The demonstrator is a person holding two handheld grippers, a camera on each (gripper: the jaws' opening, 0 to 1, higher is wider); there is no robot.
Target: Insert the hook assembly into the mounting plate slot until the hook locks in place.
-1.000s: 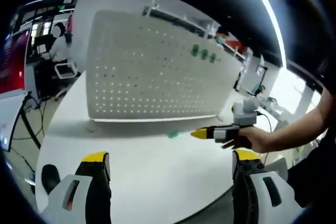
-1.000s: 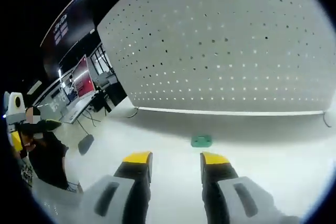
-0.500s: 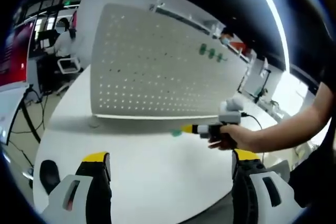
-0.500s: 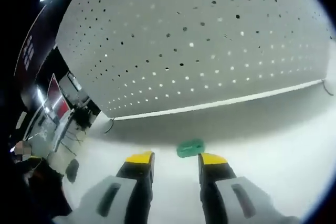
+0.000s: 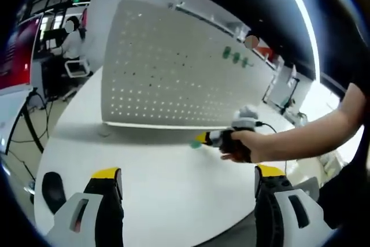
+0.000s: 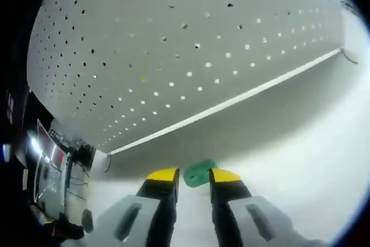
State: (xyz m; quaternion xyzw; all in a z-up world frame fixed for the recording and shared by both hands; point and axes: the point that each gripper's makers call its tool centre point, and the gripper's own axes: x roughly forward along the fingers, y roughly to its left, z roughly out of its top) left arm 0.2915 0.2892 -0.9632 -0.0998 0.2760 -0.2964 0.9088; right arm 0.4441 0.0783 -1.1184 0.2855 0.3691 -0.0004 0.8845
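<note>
My right gripper (image 6: 192, 176) had its jaws narrow around the green hook (image 6: 196, 173) at lower centre, not clearly pinching yet. I judged I should close squarely on it before lifting. My left gripper (image 5: 188, 177) stood wide and empty. The white table (image 5: 167, 189) was smooth; the pegboard (image 5: 173, 79) stood upright behind, with an office at upper left.

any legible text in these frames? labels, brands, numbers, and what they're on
None readable.
Pegboard: plain holes, with no print visible.
Green hook between the right gripper jaws: no marking visible.
Three green hooks on the board: too small to tell.
Red screen at the left: blurred, nothing legible.
</note>
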